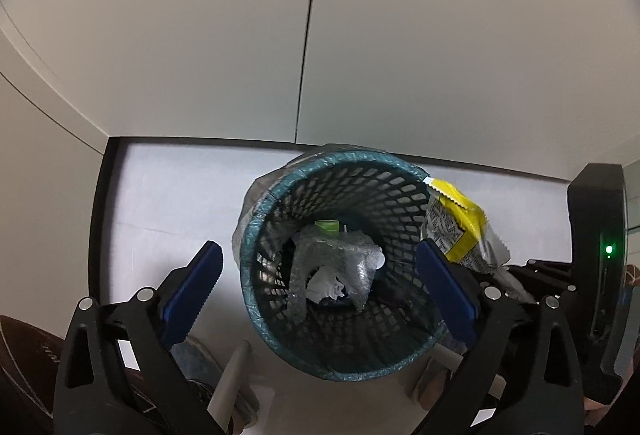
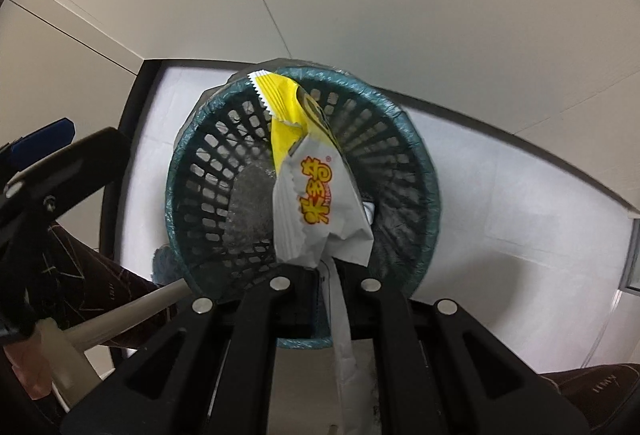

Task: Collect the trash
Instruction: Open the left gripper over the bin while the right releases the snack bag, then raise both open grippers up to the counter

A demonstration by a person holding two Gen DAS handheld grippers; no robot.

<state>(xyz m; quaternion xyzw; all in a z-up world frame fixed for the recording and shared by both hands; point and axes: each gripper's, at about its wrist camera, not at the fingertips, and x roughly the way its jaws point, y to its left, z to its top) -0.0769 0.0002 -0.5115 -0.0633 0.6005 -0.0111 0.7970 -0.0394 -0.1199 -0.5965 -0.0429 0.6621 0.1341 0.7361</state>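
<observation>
The right gripper point(image 2: 326, 267), clamped on a yellow snack wrapper point(image 2: 316, 171), hangs over the part-filled basket point(image 2: 424, 171), release remaining, left gripper point(image 1: 318, 291) spread empty.

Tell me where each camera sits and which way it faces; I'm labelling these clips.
Left wrist: on the left tool, looking down into the bin of trash; its open blue fingers show.
Right wrist: on the right tool, looking down over the same bin; its black arms, shut on a yellow and white wrapper, show.
Shared: bin, wrapper, white floor.
</observation>
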